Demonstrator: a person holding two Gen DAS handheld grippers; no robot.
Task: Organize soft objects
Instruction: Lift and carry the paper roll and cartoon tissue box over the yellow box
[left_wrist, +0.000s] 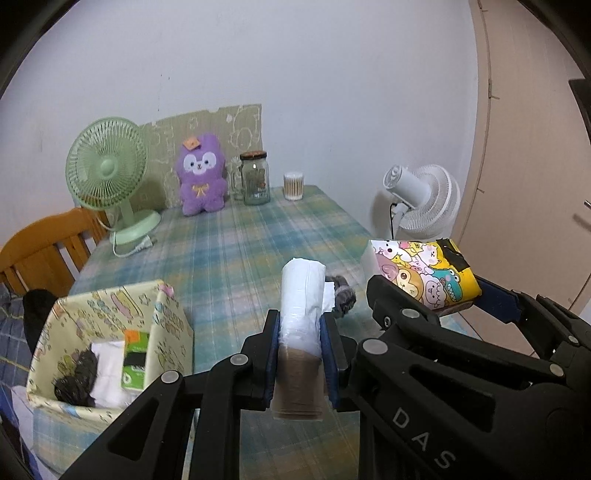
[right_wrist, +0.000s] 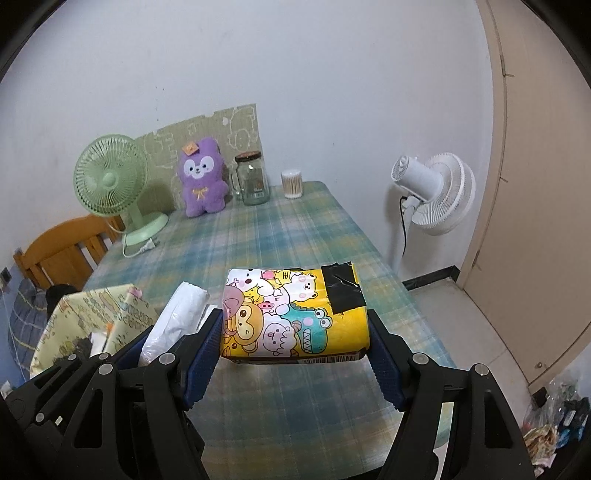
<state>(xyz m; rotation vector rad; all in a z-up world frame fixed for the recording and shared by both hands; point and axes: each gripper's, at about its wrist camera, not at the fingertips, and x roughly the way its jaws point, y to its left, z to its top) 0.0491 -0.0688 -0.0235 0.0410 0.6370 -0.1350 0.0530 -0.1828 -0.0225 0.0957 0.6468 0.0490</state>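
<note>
Plaid cloth covers the table (left_wrist: 236, 236) before a white wall. I have both loads lifted clear of it: my left gripper (left_wrist: 301, 332) clenches a white bag roll (left_wrist: 301, 295), my right gripper (right_wrist: 295, 350) grips the cartoon tissue pack (right_wrist: 291, 314). Next, I judge, both go into the fabric bin (left_wrist: 170, 314) at the near left corner. Only "DAS" on the gripper is readable.

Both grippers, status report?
Left gripper shut on white roll. Right gripper shut on cartoon tissue pack. Fabric bin left, path clear.
</note>
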